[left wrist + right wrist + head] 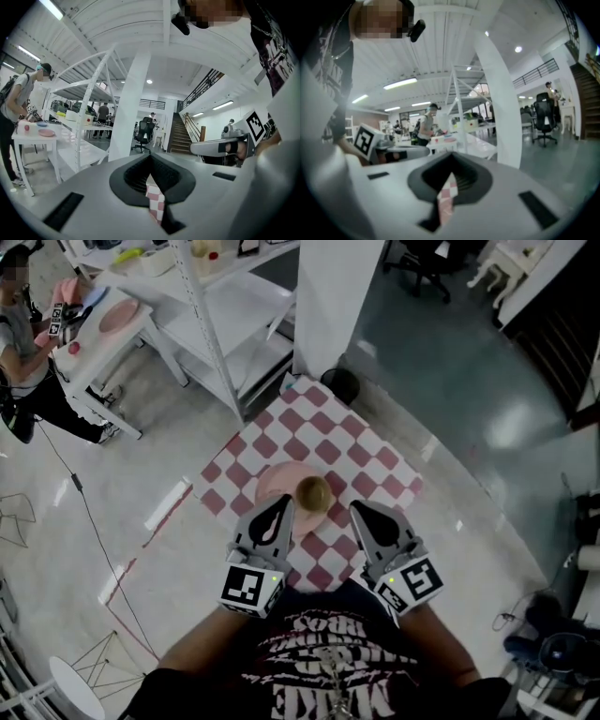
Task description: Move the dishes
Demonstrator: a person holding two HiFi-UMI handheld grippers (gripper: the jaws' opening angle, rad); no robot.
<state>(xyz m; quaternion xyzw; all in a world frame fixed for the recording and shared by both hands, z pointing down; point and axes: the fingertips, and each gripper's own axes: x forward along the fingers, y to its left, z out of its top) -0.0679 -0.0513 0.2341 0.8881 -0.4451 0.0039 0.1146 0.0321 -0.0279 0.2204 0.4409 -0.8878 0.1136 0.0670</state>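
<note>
Jaws of the left gripper (pixel 277 512) and right gripper (pixel 367 517) each pinch shut on the checked cloth's (pixel 361 451) near edge, likely so the pink plate (pixel 274 482) and bowl (pixel 313 492) just ahead ride along on it.

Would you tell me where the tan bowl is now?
In the head view the tan bowl sits on the checkered cloth, at the pink plate's right edge, ahead of the left gripper and right gripper.
</note>
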